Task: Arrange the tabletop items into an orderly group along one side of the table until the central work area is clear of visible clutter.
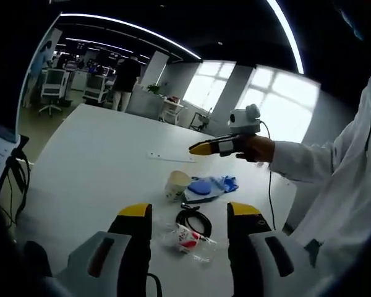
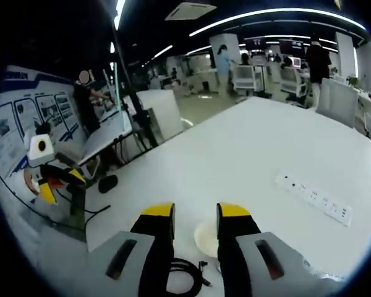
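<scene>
A: How do the jaws of the left gripper stand?

B: Released, yellow tips well apart at the bottom centre of the left gripper view, holding nothing. In the gap between them lie a coiled black cable and a crumpled clear plastic wrapper with a red label.

A: And the right gripper?

B: Also unclenched, with a narrower gap, touching nothing. A white paper cup sits just beyond the gap at the bottom of the right gripper view, the cable at its left. In the left gripper view this gripper floats at centre right in a hand with a white sleeve, above the surface.

A: Where is the rest of the clutter?

B: Just above the cable in the left gripper view: the paper cup tilted, beside a blue cloth-like bundle.

A: Room to move?

B: The broad white surface lies bare toward the upper left. A flat white power strip rests at right in the right gripper view; the surface's edge runs along the left, with a dark mouse-like object near it.
</scene>
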{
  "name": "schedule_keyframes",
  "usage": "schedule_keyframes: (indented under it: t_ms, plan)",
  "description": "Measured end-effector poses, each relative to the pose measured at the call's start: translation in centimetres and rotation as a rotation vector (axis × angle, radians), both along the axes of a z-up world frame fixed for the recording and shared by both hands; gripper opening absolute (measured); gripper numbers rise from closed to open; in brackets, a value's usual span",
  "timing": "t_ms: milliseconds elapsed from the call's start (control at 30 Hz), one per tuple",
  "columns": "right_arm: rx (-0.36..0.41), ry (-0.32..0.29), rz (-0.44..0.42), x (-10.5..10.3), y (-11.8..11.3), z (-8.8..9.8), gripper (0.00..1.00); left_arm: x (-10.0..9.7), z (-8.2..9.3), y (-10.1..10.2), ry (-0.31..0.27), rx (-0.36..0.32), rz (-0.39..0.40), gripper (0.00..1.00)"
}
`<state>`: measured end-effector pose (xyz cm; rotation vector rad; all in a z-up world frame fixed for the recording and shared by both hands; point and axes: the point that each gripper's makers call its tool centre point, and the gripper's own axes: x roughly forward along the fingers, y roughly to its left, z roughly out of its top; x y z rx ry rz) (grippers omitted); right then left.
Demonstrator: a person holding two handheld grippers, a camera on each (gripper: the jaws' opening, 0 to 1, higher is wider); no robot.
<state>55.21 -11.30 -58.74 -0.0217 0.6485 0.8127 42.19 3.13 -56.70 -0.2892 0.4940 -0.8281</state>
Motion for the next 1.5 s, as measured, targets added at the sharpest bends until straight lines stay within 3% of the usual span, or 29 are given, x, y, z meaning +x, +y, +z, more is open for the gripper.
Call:
schedule_keyframes:
  t_ms: [167,433,600,867,1100,1267,1333,1500]
  plan:
    - [0.033,0.053,0.064,-1.6,2.2,0.0,0.23,-0.5,-0.1,0.2,0.005,-0.003,0.005,0.48]
    - [-0.012,0.114,0.171,-3.9,5.6,-1.9,0.22,-1.0,-0.3,1.0,0.009,-0.009,0.023,0.48]
    - [-0.056,0.170,0.204,-4.7,7.4,-4.2,0.21,-1.2,-0.5,1.5,0.013,-0.016,0.035,0.48]
    - [-0.123,0.266,0.216,-6.3,9.0,-7.4,0.20,-1.6,-1.1,2.4,0.019,-0.031,0.059,0.48]
    - [-0.219,0.306,0.214,-6.8,9.9,-10.3,0.21,-1.9,-1.6,3.0,0.026,-0.046,0.078,0.48]
    - [-0.268,0.358,0.169,-6.8,10.0,-12.1,0.30,-2.2,-2.1,3.5,0.028,-0.051,0.092,0.47]
    - [-0.309,0.366,0.168,-7.0,9.9,-12.6,0.27,-2.3,-2.4,3.8,0.032,-0.060,0.100,0.47]
    - [-0.325,0.393,0.133,-6.8,10.1,-13.8,0.29,-2.5,-2.6,4.0,0.032,-0.076,0.110,0.47]
